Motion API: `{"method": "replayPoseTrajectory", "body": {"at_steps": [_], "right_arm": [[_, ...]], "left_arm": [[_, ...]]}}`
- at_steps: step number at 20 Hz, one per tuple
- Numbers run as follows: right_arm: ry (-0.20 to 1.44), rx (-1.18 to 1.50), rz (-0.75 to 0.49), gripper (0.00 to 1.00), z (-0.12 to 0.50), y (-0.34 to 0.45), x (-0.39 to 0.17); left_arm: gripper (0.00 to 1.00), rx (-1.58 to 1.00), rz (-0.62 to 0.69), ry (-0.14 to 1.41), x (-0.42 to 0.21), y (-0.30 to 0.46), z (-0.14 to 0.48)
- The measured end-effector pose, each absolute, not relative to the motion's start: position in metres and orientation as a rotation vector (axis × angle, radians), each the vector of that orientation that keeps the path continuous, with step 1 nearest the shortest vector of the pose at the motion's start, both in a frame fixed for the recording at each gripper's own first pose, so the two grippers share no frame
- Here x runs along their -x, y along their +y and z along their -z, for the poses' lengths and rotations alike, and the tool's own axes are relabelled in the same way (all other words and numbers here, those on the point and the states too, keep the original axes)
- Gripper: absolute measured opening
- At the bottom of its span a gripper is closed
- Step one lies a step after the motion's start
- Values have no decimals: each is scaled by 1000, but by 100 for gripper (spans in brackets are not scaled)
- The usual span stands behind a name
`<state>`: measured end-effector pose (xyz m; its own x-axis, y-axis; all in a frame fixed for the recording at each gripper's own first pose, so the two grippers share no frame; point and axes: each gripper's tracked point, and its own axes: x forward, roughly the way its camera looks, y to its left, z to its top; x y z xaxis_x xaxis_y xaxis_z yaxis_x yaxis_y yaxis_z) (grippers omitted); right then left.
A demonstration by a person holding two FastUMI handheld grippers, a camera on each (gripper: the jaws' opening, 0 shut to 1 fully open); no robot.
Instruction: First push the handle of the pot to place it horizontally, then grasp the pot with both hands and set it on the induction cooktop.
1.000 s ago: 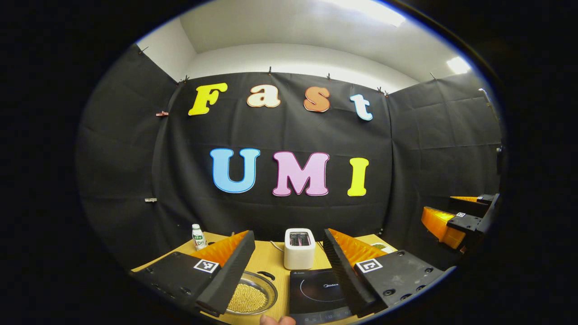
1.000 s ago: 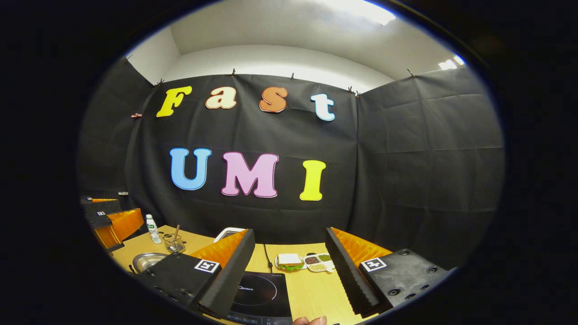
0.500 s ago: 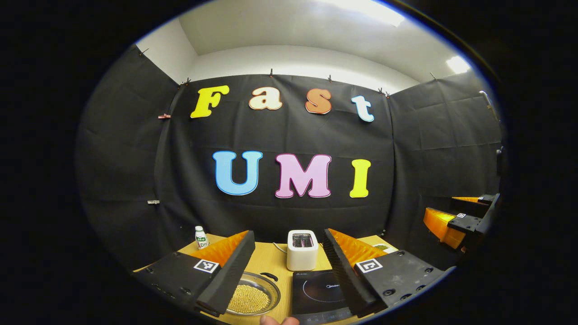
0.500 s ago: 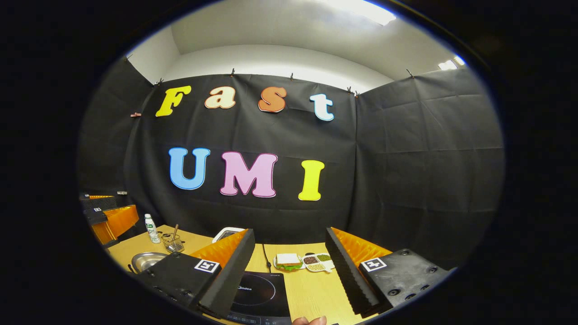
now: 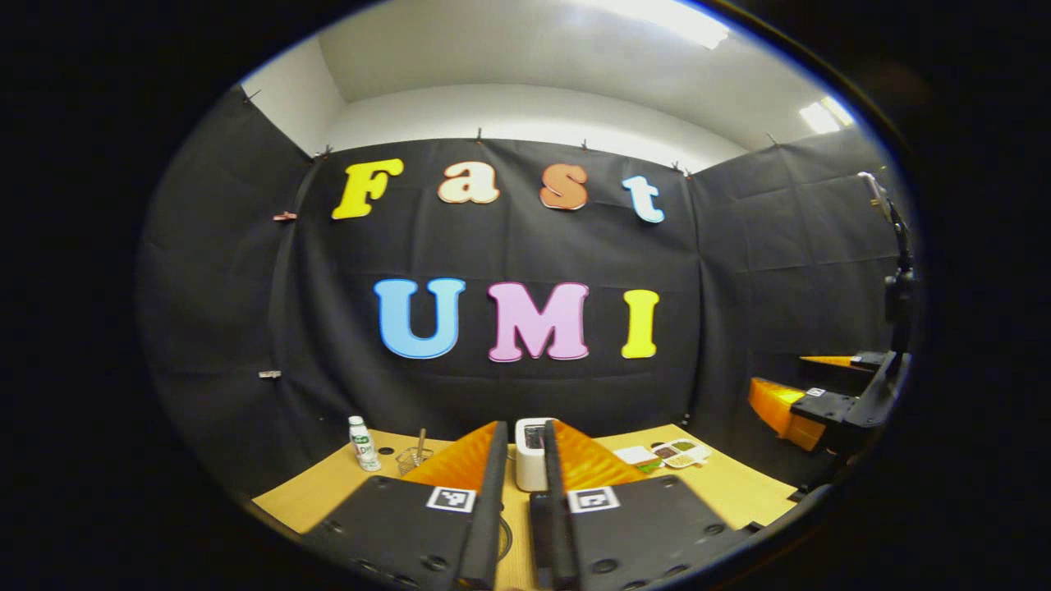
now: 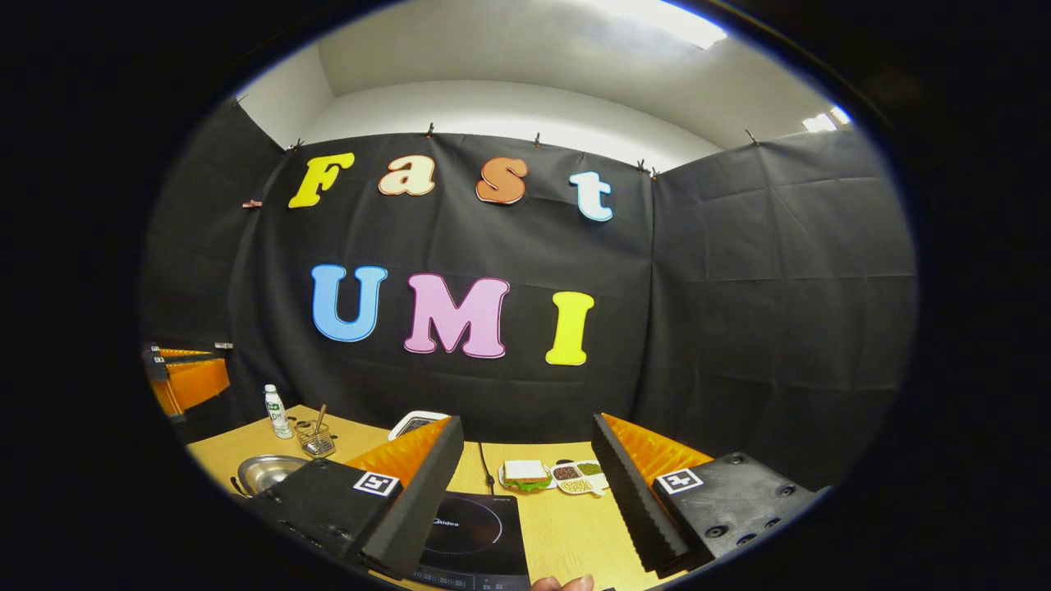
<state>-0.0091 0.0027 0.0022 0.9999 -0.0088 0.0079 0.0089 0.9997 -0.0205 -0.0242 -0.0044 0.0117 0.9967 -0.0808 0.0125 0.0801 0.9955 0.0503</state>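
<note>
Left gripper (image 5: 520,484) is hovering above the worktop (image 5: 328,492) with its fingers (image 5: 493,492) drawn nearly together, a thin gap between them, nothing pinched; white toaster (image 5: 530,455) is showing just beyond the tips; small bottle (image 5: 360,443) and a wire basket (image 5: 413,460) are standing at the far left by the wall; a divided snack tray (image 5: 677,451) is lying far right; the other gripper is showing at the right edge of the left gripper view, raised off the worktop.

Right gripper (image 6: 525,484) is hanging over the worktop with fingers (image 6: 419,484) spread wide, holding nothing; induction cooktop (image 6: 480,533) is lying flat under and between them, nearer the left finger; the pot (image 6: 271,470) is sitting on the worktop left of the cooktop, apart from it, partly hidden behind the left finger, so handle direction cannot be told; sandwich plate (image 6: 525,474) is sitting behind the cooktop, the divided tray touching its right side; bottle and basket are standing behind the pot; a fingertip (image 6: 562,584) of the holding hand is peeking in at the bottom edge.
</note>
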Motion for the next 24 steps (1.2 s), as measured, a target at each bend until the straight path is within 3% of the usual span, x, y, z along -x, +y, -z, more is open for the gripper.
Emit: {"method": "replayPoseTrajectory", "body": {"at_steps": [2, 9, 24], "right_arm": [[-7, 24, 6, 98, -2, 5, 9], [-1, 18, 5, 98, 1, 6, 12], [21, 39, 12, 98, 10, 22, 16]], "left_arm": [[6, -73, 85, -8, 30, 0, -11], [7, -35, 148, 232, 44, 3, 62], [5, 19, 191, 967, 110, 92, 252]]}}
